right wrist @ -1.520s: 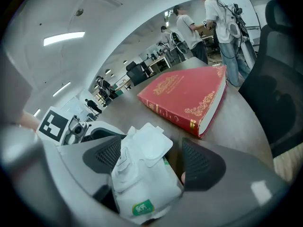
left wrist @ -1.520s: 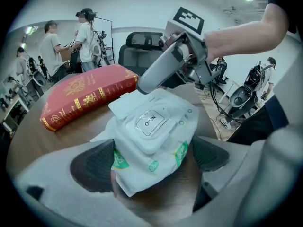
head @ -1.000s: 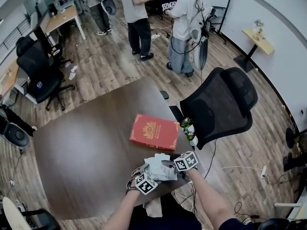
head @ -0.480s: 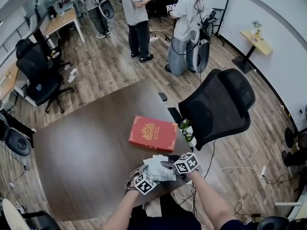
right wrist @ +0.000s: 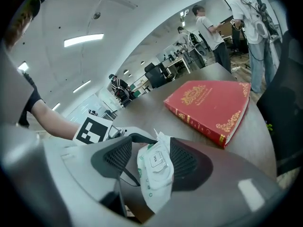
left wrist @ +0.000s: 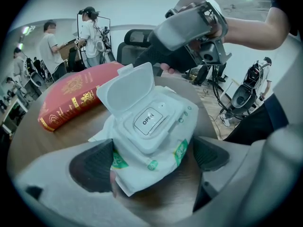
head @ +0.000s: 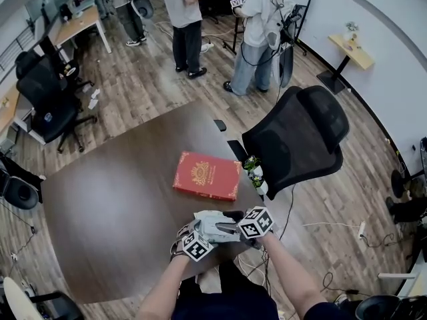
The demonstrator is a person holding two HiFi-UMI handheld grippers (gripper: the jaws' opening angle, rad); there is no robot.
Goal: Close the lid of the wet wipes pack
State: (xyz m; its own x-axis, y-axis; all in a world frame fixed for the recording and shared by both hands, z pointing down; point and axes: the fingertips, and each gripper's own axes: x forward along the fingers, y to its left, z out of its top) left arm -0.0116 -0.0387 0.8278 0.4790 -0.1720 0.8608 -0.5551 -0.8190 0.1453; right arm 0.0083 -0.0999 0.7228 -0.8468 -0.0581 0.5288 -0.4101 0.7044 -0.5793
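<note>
At table (head: 113,192) edge, left claw (left wrist: 150,161) slants down, gripping wipes pack (left wrist: 158,126).

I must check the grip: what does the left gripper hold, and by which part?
The left gripper holds the wipes pack by the two sides of its near end, between the jaws. The lid stands open.

- wet wipes pack (left wrist: 158,150): white, green patches along the edges.
- lid (left wrist: 127,91): white; label (left wrist: 148,119) white with black "OPEN".
- book (head: 207,175): red cover, gold ornament, gold bands on the spine.
- table (head: 113,205): dark brown.
- left gripper (left wrist: 151,157), right gripper (right wrist: 149,162): pale grey bodies, dark ribbed pads (left wrist: 92,164), black-and-white square-marker cubes (head: 195,247).
- chair (head: 300,139): black.
</note>
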